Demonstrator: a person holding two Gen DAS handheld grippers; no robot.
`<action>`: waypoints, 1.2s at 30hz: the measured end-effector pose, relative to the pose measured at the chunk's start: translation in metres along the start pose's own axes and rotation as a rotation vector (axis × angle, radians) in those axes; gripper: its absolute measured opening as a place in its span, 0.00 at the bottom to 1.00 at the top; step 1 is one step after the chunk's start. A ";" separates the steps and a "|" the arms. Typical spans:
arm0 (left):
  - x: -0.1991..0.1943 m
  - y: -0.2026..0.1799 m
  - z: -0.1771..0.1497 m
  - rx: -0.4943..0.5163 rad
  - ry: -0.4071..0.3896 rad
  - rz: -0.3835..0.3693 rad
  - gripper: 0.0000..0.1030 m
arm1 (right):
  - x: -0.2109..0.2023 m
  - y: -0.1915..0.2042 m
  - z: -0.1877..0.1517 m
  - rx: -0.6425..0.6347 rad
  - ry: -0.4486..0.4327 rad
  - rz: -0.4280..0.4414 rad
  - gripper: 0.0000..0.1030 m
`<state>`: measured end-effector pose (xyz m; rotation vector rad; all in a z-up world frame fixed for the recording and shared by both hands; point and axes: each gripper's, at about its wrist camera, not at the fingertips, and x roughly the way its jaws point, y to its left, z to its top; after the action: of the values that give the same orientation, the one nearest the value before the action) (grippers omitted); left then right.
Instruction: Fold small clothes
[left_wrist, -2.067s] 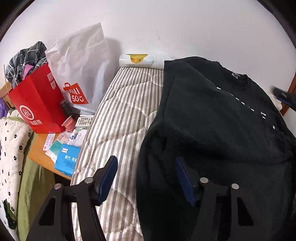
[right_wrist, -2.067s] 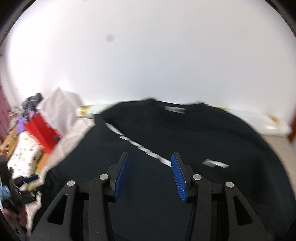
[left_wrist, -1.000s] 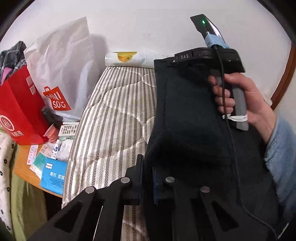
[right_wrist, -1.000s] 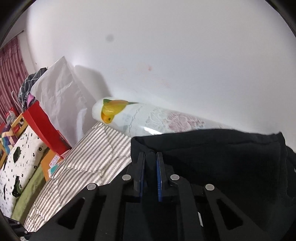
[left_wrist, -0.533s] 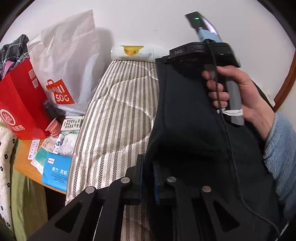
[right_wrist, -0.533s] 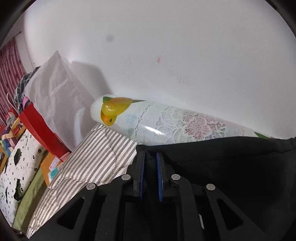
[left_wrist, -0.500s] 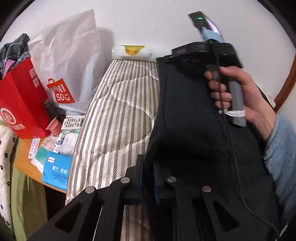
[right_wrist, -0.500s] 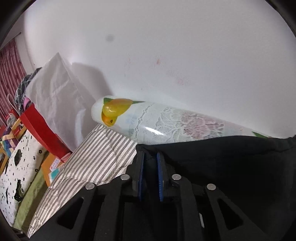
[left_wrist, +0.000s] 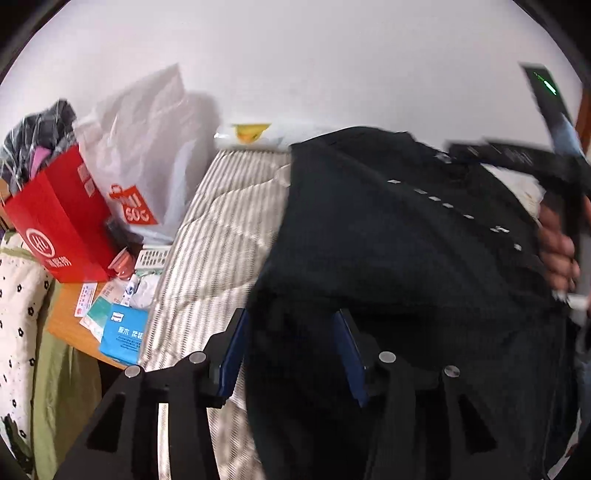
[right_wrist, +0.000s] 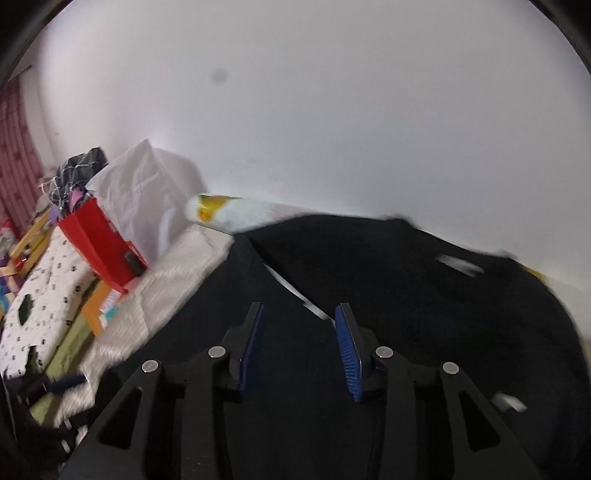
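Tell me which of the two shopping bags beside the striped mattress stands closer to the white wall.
The white plastic shopping bag with the red logo; the red paper shopping bag stands in front of it, farther from the wall.

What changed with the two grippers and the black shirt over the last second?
Both grippers let go: the left gripper and right gripper were clamped on the black shirt's folded edge and their jaws have just been opening, leaving nothing pinched. The right one pulled back from the far edge by the rolled cloth. The shirt stays on the striped mattress, the bags beside it unmoved.
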<state>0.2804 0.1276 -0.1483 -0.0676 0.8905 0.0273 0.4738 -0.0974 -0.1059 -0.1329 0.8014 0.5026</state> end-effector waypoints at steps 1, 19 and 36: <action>-0.007 -0.008 0.000 0.009 -0.011 -0.002 0.44 | -0.020 -0.014 -0.011 0.011 -0.005 -0.035 0.38; -0.076 -0.129 -0.033 0.062 -0.079 -0.154 0.73 | -0.327 -0.277 -0.331 0.380 0.057 -0.594 0.69; -0.076 -0.150 -0.042 0.067 -0.041 -0.097 0.75 | -0.315 -0.331 -0.439 0.522 0.102 -0.698 0.74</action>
<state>0.2082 -0.0246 -0.1087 -0.0473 0.8457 -0.0914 0.1611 -0.6381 -0.2091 0.0506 0.9002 -0.3787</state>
